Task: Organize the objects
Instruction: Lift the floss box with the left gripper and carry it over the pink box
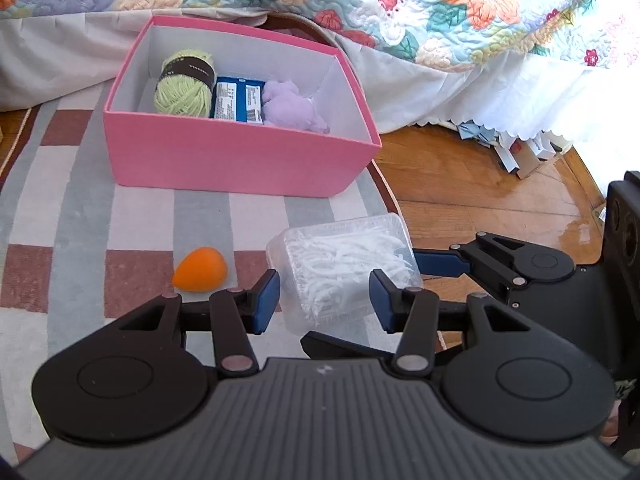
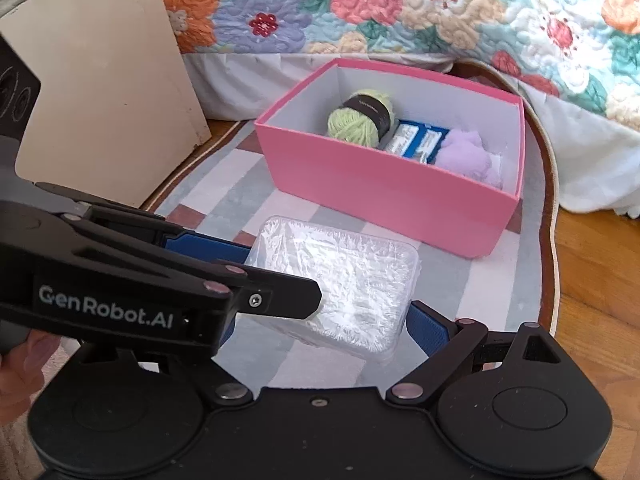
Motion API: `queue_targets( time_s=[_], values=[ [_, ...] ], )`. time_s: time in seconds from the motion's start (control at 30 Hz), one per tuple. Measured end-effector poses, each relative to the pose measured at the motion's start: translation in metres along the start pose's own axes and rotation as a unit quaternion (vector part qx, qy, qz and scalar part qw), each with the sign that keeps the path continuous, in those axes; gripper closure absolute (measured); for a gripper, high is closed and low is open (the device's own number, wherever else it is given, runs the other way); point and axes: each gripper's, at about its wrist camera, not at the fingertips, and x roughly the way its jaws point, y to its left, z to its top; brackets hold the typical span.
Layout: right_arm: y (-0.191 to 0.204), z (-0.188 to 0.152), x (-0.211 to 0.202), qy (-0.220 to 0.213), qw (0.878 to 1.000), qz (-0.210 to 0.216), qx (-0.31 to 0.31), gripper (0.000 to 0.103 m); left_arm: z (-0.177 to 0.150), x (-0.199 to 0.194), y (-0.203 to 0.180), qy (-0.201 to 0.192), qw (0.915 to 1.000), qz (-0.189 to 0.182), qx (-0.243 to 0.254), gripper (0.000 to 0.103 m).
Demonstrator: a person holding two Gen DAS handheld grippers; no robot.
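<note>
A clear plastic tub [image 1: 344, 268] of white sticks hangs just above the striped rug, held between both grippers. My left gripper [image 1: 324, 300] is shut on the tub's near end, blue pads against its sides. In the right wrist view the tub [image 2: 340, 284] sits in my right gripper [image 2: 320, 320]. Its right pad [image 2: 428, 328] presses the tub's corner, and its left finger is hidden behind the left gripper's fingers [image 2: 208, 245]. Beyond stands an open pink box [image 1: 240, 164] [image 2: 380, 200] holding green yarn [image 1: 184, 92], a blue packet [image 1: 240, 100] and a purple fluffy thing [image 1: 292, 108].
An orange egg-shaped sponge [image 1: 200, 270] lies on the rug [image 1: 80, 220] left of the tub. A bed with a floral quilt [image 1: 440, 8] and white skirt runs behind the box. Wood floor [image 1: 480, 184] lies to the right. A beige board [image 2: 104, 80] leans at the left.
</note>
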Motion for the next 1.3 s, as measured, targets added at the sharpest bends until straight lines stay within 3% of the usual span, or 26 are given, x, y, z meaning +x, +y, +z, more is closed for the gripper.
queue_targets(
  time_s=[0.33, 0.47, 0.77, 1.0, 1.17, 1.3],
  values=[
    [0.013, 0.019, -0.014, -0.008, 1.000, -0.007, -0.027, 0.008, 0.011, -0.020, -0.011, -0.021, 0.9994, 0.026, 0.004, 0.055],
    [0.016, 0.029, -0.015, 0.000, 0.999, -0.011, -0.035, 0.008, 0.023, -0.023, -0.005, -0.012, 0.9997, 0.020, -0.005, 0.055],
    [0.020, 0.059, -0.023, -0.033, 0.997, -0.013, -0.062, 0.009, 0.050, -0.030, 0.011, -0.022, 0.9995, 0.008, -0.022, 0.057],
    [0.014, 0.082, -0.020, -0.054, 0.997, -0.021, -0.060, 0.022, 0.072, -0.034, 0.019, -0.049, 0.9984, 0.011, -0.024, 0.057],
    [0.002, 0.099, -0.020, -0.063, 0.996, -0.026, -0.055, 0.038, 0.092, -0.036, 0.022, -0.070, 0.9973, 0.010, -0.021, 0.057],
    [-0.013, 0.114, -0.014, -0.067, 0.997, -0.020, -0.032, 0.041, 0.108, -0.032, 0.025, -0.079, 0.9966, 0.008, -0.022, 0.057]
  ],
)
